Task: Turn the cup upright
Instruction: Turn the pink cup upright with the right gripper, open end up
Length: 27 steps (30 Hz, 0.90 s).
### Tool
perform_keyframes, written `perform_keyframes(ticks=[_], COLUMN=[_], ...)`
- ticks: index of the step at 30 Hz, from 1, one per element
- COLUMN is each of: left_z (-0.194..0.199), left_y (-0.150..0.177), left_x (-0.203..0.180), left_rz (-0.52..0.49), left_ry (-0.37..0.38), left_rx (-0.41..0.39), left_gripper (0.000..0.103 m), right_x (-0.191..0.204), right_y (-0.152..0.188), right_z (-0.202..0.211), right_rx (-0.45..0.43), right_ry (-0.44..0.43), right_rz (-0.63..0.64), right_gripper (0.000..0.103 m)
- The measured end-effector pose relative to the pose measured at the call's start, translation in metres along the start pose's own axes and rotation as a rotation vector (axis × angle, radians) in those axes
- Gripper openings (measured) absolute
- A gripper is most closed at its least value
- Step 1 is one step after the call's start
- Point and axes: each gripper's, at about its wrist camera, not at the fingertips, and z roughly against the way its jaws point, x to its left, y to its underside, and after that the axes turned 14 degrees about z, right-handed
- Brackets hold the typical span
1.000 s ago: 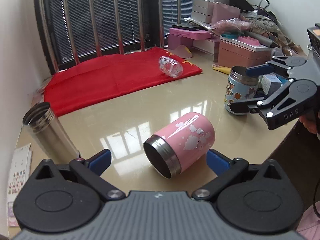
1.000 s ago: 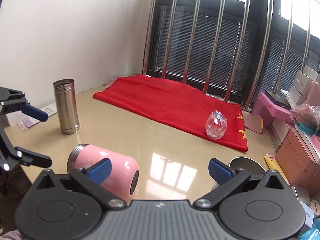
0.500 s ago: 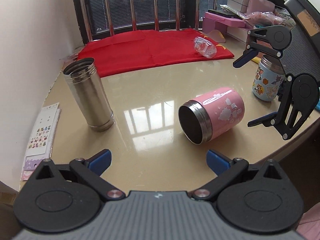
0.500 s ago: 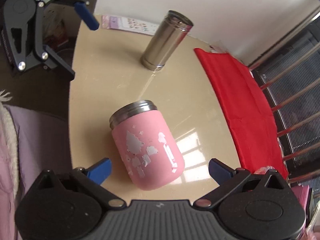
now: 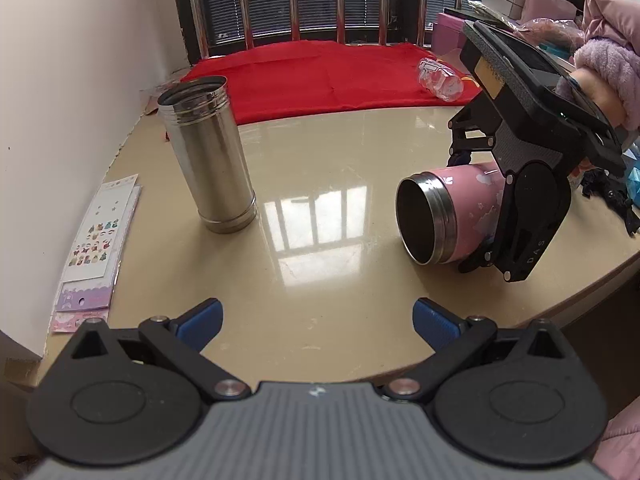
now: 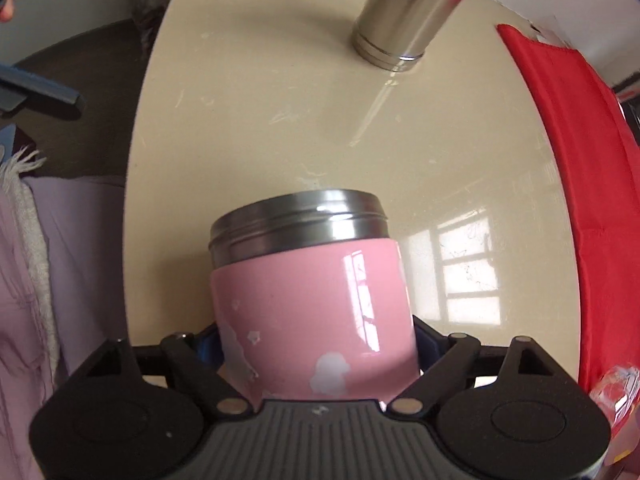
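Pink steel-rimmed cup with white flecks [image 5: 460,216] is lying on its side on the glossy beige tabletop [image 5: 340,168], mouth facing the left wrist camera, near the table's right front edge. Not yet upright.

Right gripper [image 6: 318,344] is straddling the cup's pink body, one blue pad showing at each flank. Pads are looking pressed to the walls, so I am judging it clenched on the cup, though the contact itself is partly hidden. Grasp appears made; lifting and turning the mouth upward is still remaining.

Left gripper [image 5: 316,320] is hanging released over the near edge, jaws wide apart, holding nothing.

Room for moving:
- Tall open stainless steel cylinder [image 5: 208,156] is standing upright, well apart from the cup, to its left.
- Bare tabletop is lying between the two, with window glare.
- Red cloth [image 5: 320,72] is covering the far side; a clear plastic bottle [image 5: 440,80] is lying on it.
- Sticker sheets [image 5: 100,240] are sitting by the wall.
- Table edge is running just beside the cup; I would be setting it down further inward.
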Motion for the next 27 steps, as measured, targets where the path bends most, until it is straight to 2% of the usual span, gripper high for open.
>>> perform_keyframes(ticks=[2, 6, 9, 10, 12, 19, 27], left_z=[0.000, -0.006, -0.013, -0.016, -0.023, -0.048, -0.053], left_y=[0.000, -0.004, -0.008, -0.010, -0.014, -0.027, -0.036], left_x=[0.002, 0.003, 0.003, 0.003, 0.003, 0.005, 0.001], left_rz=[0.007, 0.013, 0.004, 0.001, -0.007, -0.014, -0.114], left_ry=[0.005, 0.024, 0.032, 0.035, 0.036, 0.038, 0.090], left_rx=[-0.005, -0.002, -0.001, 0.000, 0.004, 0.034, 0.022], left_gripper=[0.103, 0.103, 0.103, 0.103, 0.103, 0.103, 0.103], right_x=[-0.006, -0.015, -0.023, -0.025, -0.024, -0.013, -0.018], right_y=[0.008, 0.036, 0.064, 0.079, 0.099, 0.112, 0.108], right_z=[0.001, 0.011, 0.015, 0.016, 0.016, 0.014, 0.011], right_rx=[-0.018, -0.054, -0.079, -0.087, -0.098, -0.078, -0.081], right_ry=[0.001, -0.029, -0.029, -0.036, -0.049, 0.009, 0.027], right_rz=[-0.134, -0.501, -0.844, -0.995, -1.174, -1.392, -1.432], right_gripper=[0.087, 0.087, 0.087, 0.087, 0.087, 0.087, 0.087])
